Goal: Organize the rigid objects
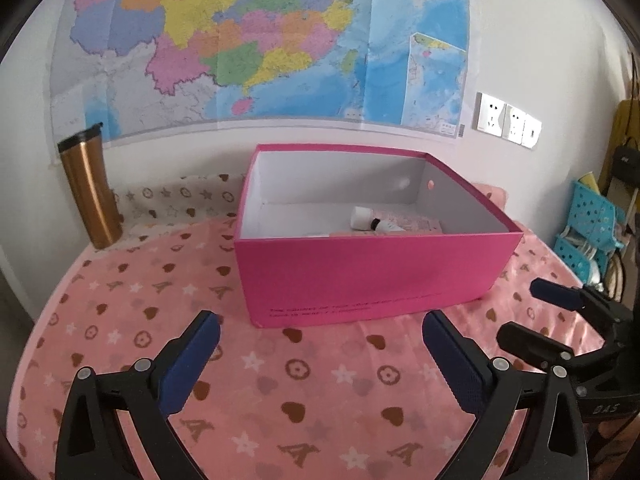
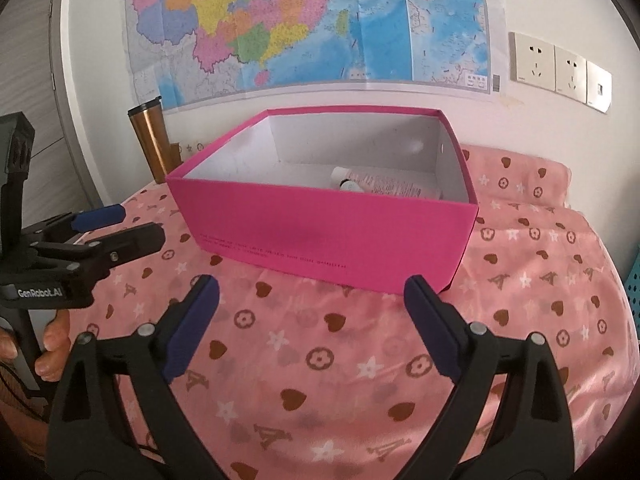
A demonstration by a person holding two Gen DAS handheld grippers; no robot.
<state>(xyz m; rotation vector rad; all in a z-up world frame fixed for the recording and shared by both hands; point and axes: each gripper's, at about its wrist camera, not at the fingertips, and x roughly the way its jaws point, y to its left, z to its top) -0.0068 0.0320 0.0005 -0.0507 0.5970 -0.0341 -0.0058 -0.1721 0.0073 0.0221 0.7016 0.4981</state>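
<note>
Both the left gripper [image 1: 320, 354] and right gripper [image 2: 312, 320] are held wide apart, empty, before the open magenta cardboard box [image 1: 360, 276]; white tubes [image 1: 372, 222] are already inside. Probably between placements: another item must be located.

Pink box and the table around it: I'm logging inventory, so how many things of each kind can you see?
Pink box: 1
Tubes or bottles lying inside it: at least 2, partly hidden
Copper tumbler: 1
Total: at least 4

One pink box [image 1: 360, 272], one copper tumbler [image 1: 90, 192], one map [image 1: 260, 40], two tools [image 1: 320, 356].
</note>
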